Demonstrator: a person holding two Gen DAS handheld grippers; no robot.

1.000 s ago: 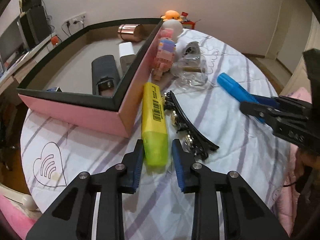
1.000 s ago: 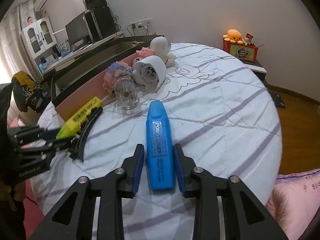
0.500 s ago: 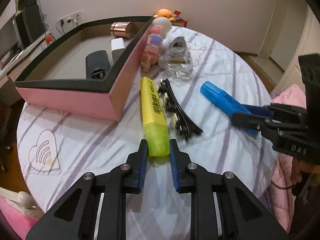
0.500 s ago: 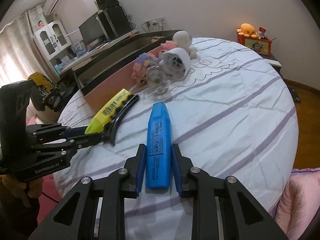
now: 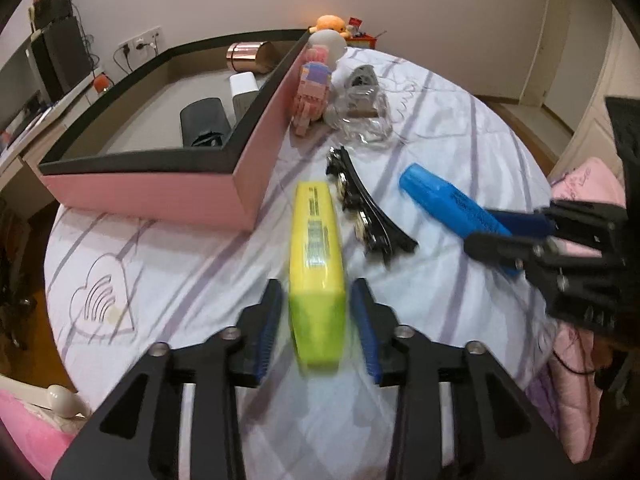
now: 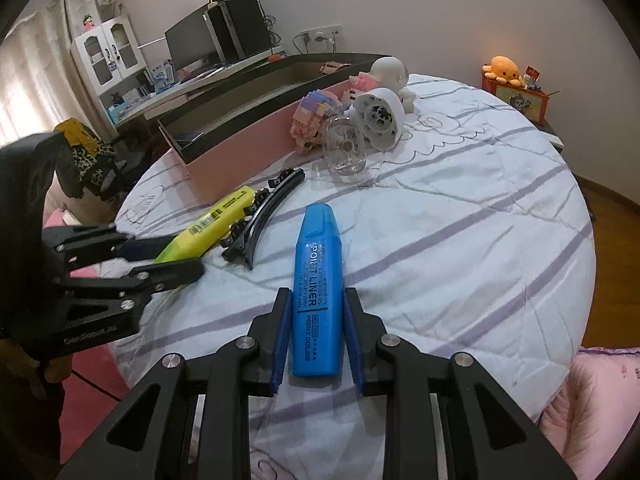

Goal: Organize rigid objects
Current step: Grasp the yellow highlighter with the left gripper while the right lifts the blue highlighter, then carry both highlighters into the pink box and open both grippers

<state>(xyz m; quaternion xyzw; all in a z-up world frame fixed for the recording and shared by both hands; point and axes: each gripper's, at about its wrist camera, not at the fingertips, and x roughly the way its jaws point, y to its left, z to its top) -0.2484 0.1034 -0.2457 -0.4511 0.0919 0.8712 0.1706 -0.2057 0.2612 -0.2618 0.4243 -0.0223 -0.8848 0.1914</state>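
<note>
A yellow highlighter (image 5: 316,248) lies on the striped cloth, its near end between the blue pads of my left gripper (image 5: 316,296). The jaws are opening, and a small gap shows on each side of the pen. From the right wrist view the same highlighter (image 6: 212,224) and left gripper (image 6: 172,258) sit at the left. My right gripper (image 6: 316,300) is shut on a blue highlighter (image 6: 318,280), whose cap points away. In the left wrist view the blue highlighter (image 5: 444,200) and right gripper (image 5: 492,232) are at the right.
A pink box with a black rim (image 5: 160,196) stands left of the yellow pen, with a dark case, a white block and a copper can inside. A black hair clip (image 5: 368,216) lies between the pens. Beyond it are a clear glass piece (image 5: 364,120), a block figure (image 5: 312,92) and a white round part (image 6: 380,116).
The left jaws narrowed around the yellow highlighter's end, then spread apart again. The right gripper closed on the blue highlighter and carried it toward the left side of the table.
</note>
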